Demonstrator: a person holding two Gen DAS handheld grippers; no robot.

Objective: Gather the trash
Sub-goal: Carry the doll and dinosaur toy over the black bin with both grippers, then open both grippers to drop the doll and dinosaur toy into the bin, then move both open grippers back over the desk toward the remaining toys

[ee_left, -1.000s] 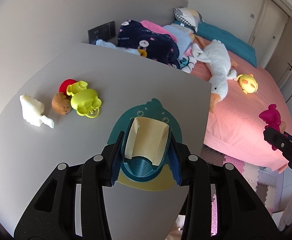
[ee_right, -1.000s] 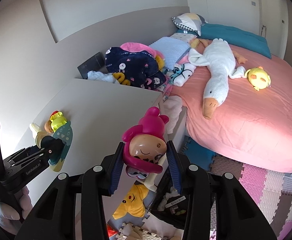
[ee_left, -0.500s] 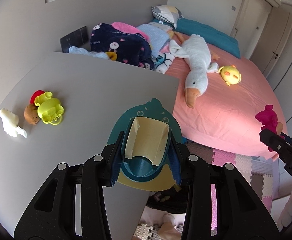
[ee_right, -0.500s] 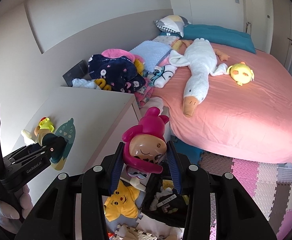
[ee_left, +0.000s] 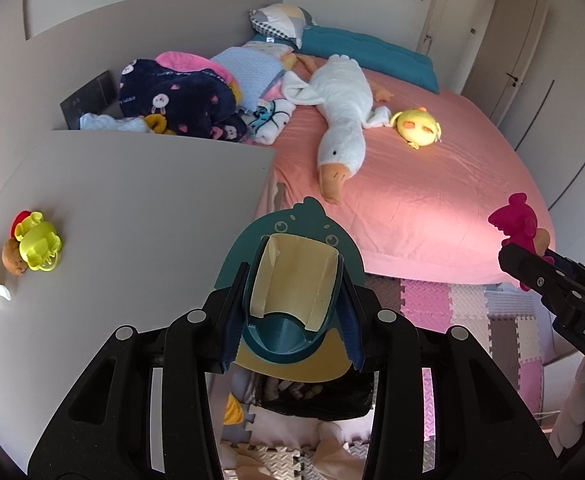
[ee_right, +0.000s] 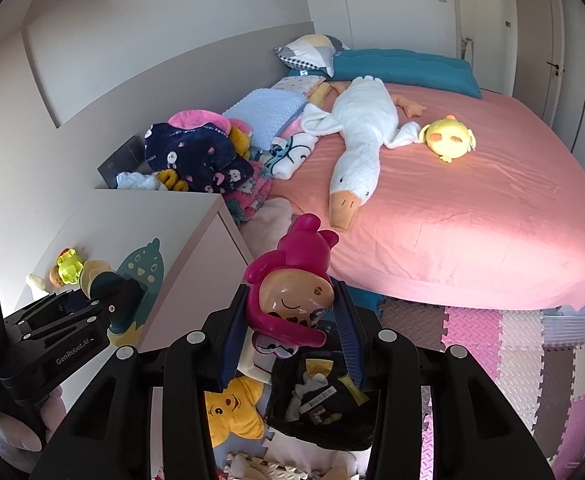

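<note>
Left fingers (ee_left: 292,312) clamping teal holder (ee_left: 292,280), right fingers (ee_right: 288,320) clamping pink doll (ee_right: 292,280), black bag (ee_right: 320,404) beneath

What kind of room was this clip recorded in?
Most likely a child's bedroom: a bed with a pink sheet carries a white goose plush, foam puzzle mats cover the floor, and small toys sit on a white tabletop.
</note>
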